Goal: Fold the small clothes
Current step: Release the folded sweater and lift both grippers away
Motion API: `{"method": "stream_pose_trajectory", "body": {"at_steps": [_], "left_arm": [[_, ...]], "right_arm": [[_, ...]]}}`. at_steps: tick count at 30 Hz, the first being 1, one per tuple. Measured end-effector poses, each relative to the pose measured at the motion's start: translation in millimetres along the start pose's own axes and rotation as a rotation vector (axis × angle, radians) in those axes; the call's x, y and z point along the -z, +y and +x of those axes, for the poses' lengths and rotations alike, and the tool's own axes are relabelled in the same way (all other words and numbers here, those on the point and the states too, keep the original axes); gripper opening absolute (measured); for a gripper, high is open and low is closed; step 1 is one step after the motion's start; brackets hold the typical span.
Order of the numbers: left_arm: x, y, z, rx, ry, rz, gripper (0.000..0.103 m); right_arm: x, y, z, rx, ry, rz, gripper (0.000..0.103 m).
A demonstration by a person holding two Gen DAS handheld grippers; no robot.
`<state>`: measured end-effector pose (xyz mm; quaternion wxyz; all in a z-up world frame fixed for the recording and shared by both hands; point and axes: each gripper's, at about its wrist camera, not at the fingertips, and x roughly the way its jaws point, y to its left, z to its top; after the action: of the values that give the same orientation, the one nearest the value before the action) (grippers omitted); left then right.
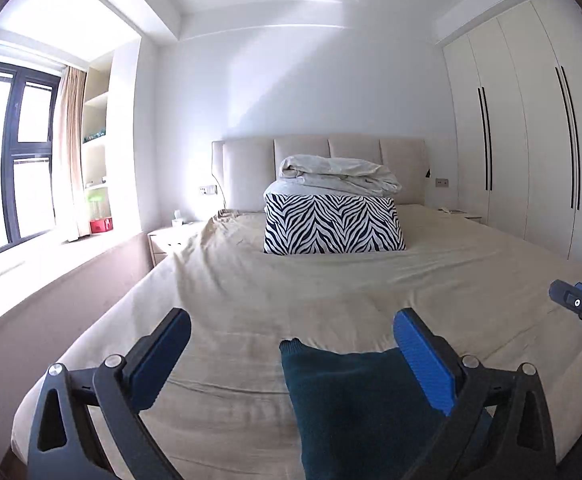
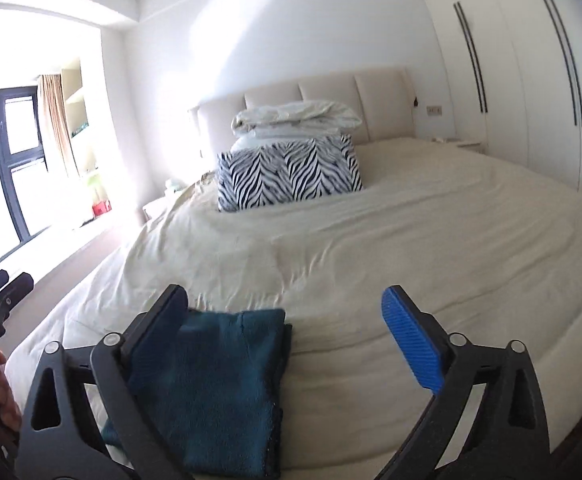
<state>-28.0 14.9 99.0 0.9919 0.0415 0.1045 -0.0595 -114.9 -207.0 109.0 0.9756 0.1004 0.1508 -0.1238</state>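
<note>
Since both claws are wide apart and empty, the folded teal garment (image 2: 219, 384) lies between them on the bed (image 2: 411, 240): 5 o'clock of the left claw (image 1: 291, 364), 7 o'clock of the right claw (image 2: 287, 344).

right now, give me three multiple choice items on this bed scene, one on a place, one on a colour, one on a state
1. Where does the folded garment lie?
A. at the near end of the bed
B. on top of the zebra pillow
C. on the window sill

2. What colour is that garment?
A. red
B. dark teal
C. yellow

3. How do the jaws of the two grippers stand?
A. both shut on the garment
B. both wide open, holding nothing
C. one open, one shut on the pillow

Answers:
1. A, it rests on the bed sheet close to the cameras, far from the zebra pillow.
2. B, it shows dark teal in both wrist views.
3. B, the left gripper and right gripper have their jaws spread apart, pressing on nothing.
</note>
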Motion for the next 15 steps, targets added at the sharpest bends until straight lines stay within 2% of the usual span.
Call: {"method": "stream_pose_trajectory", "body": {"at_steps": [1,2,4,6,8,10,12,15], "left_arm": [[-8,1,-10,-0.019,-0.032,0.010,0.103],[-15,1,-19,-0.041,-0.056,0.011,0.103],[-28,9,-31,-0.062,-0.051,-0.016,0.103],[-37,16,-37,-0.027,-0.052,-0.053,0.103],[-39,19,-43,-0.052,-0.057,-0.067,0.103],[-35,19,-43,-0.069,-0.033,-0.061,0.103],[-27,19,-37,-0.077,0.013,-0.059,0.103],[-10,15,-15,-0.079,0.156,-0.048,0.103]], "right_arm": [[-12,4,-15,0.022,-0.080,-0.005,0.103],[-22,6,-24,0.033,-0.119,-0.010,0.103],[-44,12,-37,0.024,-0.141,-0.009,0.103],[-59,14,-49,-0.023,-0.154,0.015,0.103],[-69,19,-59,-0.061,-0.162,0.019,0.103],[-72,27,-64,-0.080,-0.149,-0.011,0.103],[-69,39,-62,-0.075,-0.086,-0.048,0.103],[-53,49,-47,-0.063,0.025,-0.059,0.103]]}}
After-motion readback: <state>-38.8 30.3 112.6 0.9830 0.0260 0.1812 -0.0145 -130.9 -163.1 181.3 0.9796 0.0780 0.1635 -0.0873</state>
